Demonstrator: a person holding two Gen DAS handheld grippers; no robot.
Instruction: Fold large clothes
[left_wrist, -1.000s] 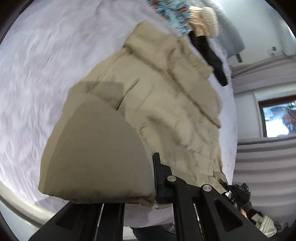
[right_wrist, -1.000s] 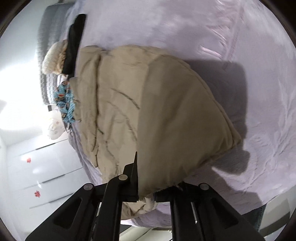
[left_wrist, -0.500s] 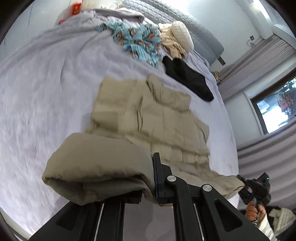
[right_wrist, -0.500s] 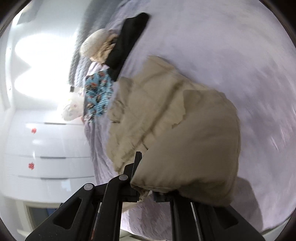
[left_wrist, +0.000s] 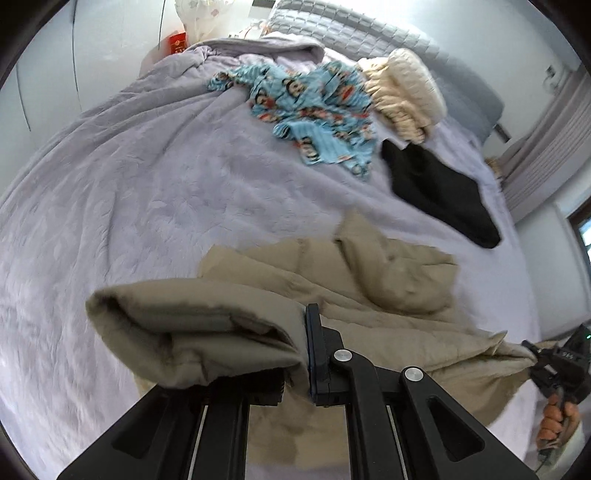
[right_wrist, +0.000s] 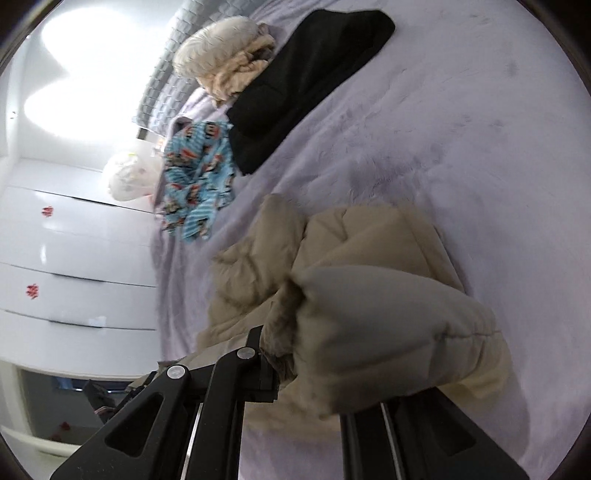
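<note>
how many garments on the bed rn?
4. Beige puffer jacket nearest, clamped at both ends by the hand-held grippers. Black garment beyond it. Blue patterned garment farther back. Cream fluffy garment by the headboard. More may be hidden underneath.

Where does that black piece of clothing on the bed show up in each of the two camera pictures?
Left wrist view: black garment at upper right, beyond the beige jacket.
Right wrist view: black garment at top centre.
Shared landmark: the blue patterned pyjamas beside it.
</note>
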